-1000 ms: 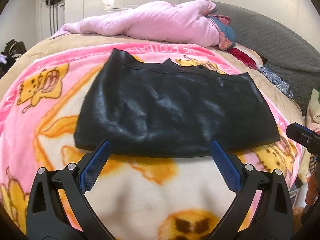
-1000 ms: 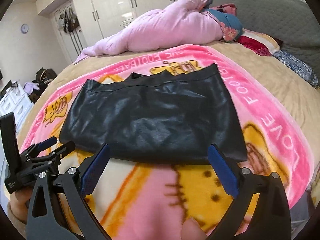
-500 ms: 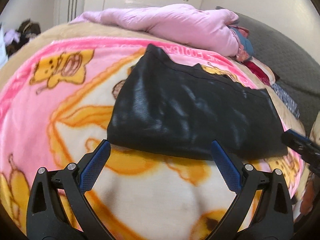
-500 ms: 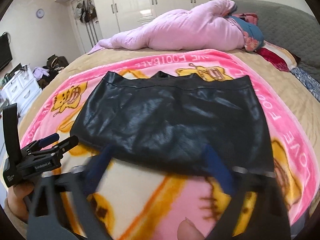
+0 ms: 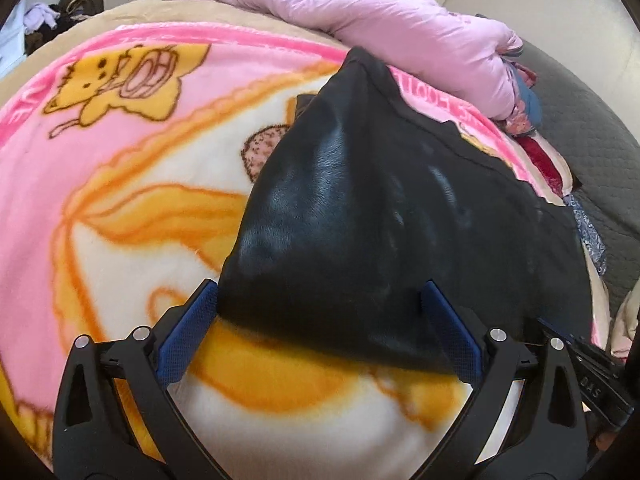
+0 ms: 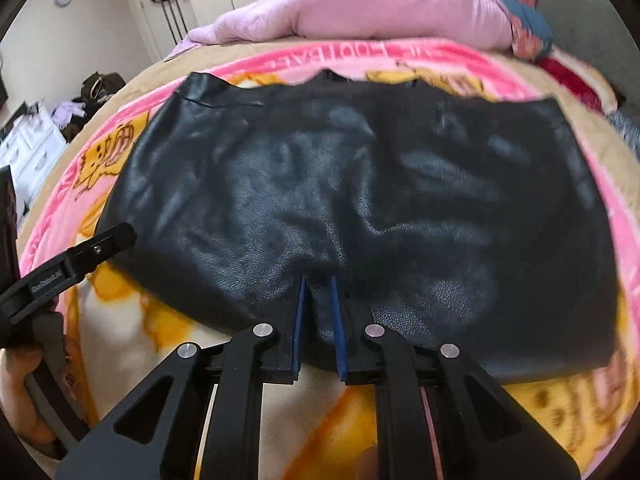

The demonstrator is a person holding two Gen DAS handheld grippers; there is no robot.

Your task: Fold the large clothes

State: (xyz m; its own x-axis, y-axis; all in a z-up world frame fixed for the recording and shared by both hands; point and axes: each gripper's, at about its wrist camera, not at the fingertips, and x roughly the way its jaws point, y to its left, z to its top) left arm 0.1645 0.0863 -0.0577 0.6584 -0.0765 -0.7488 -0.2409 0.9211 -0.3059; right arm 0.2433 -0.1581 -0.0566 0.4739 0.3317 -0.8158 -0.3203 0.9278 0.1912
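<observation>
A black leather-like garment (image 5: 380, 220) (image 6: 360, 184) lies flat on a pink cartoon blanket (image 5: 120, 184) (image 6: 560, 408). My left gripper (image 5: 320, 296) is open, its blue fingers (image 5: 180, 340) standing wide on either side of the garment's near left corner. My right gripper (image 6: 318, 282) is at the middle of the near hem. Its jaws are closing, and a pinch of the black hem is bunched between the pads. The left gripper (image 6: 80, 256) also shows in the right wrist view, at the garment's left edge. The right gripper's body (image 5: 592, 376) appears low right in the left wrist view.
A bunched pink duvet (image 5: 380, 28) (image 6: 380, 4) lies across the far side of the bed. Grey padded headboard (image 5: 580, 132) and pillows are to the right. A white dresser (image 6: 32, 152) and white wardrobes stand beyond the bed.
Both grippers have come down and in toward the garment's near edge. The right jaws went from wide apart to nearly together on the hem. The left gripper shifted to the left corner and rolled.
</observation>
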